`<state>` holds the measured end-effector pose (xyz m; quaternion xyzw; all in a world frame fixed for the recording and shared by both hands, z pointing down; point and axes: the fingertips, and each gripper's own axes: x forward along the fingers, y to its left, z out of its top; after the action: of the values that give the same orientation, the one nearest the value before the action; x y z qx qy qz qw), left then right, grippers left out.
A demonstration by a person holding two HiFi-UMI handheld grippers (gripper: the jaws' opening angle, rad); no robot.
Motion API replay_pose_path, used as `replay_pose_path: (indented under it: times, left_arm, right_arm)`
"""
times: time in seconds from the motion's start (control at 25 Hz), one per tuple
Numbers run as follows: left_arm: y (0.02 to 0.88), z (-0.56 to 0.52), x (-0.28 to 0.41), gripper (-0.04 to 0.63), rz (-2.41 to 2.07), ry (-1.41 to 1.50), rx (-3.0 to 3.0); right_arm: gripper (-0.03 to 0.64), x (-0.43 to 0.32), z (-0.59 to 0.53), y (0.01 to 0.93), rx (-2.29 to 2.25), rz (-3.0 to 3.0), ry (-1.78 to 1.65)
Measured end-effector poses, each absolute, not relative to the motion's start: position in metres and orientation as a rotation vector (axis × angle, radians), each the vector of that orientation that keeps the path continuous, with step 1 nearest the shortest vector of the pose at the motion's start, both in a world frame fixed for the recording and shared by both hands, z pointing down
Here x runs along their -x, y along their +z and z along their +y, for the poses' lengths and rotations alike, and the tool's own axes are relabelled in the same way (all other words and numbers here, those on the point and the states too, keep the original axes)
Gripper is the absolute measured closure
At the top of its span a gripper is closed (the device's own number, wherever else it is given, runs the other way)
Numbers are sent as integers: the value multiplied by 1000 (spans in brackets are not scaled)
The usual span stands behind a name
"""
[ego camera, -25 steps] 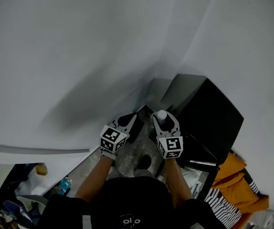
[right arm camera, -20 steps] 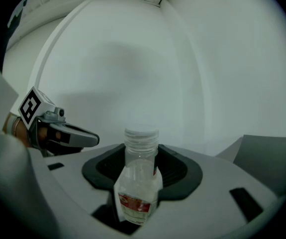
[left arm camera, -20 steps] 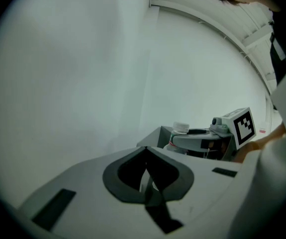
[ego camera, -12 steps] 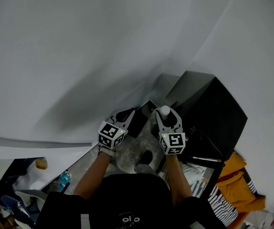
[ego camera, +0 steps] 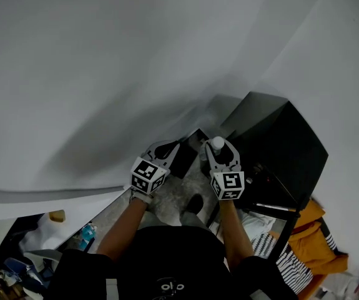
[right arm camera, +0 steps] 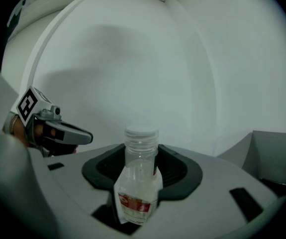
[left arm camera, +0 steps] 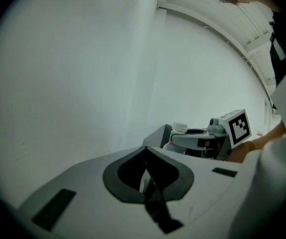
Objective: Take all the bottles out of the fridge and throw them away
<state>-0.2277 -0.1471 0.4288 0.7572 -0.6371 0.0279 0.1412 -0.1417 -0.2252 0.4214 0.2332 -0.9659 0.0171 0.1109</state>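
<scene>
A clear plastic bottle (right arm camera: 139, 183) with a white cap and a red label stands upright between the jaws of my right gripper (right arm camera: 142, 156), which is shut on it. From the head view only the bottle's cap (ego camera: 217, 143) shows, inside the right gripper (ego camera: 220, 146). My left gripper (ego camera: 160, 150) is level with it on the left, jaws together and nothing in them; in its own view the left gripper (left arm camera: 147, 156) faces a white wall. That same view shows the bottle (left arm camera: 179, 128) to the right.
A tall black box (ego camera: 279, 155) stands just right of the right gripper. A small dark open container (ego camera: 186, 158) sits on the floor between the grippers, against the white wall corner. An orange cloth (ego camera: 319, 242) lies at lower right, clutter (ego camera: 42, 242) at lower left.
Both grippers have moved forward toward the wall corner and the black box. The bottle stays in the right gripper; the left stays shut and empty.
</scene>
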Motion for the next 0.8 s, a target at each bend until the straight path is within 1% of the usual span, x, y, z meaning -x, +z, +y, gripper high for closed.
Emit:
replay_pose_path:
  times: [0.48, 0.8]
  left_arm:
    - [465, -154, 238, 594, -1773, 109, -2163]
    - [524, -152, 238, 594, -1696, 148, -2130]
  right_arm:
    - [411, 175, -237, 471, -589, -2819, 93]
    - [411, 191, -247, 536, -563, -2789, 150]
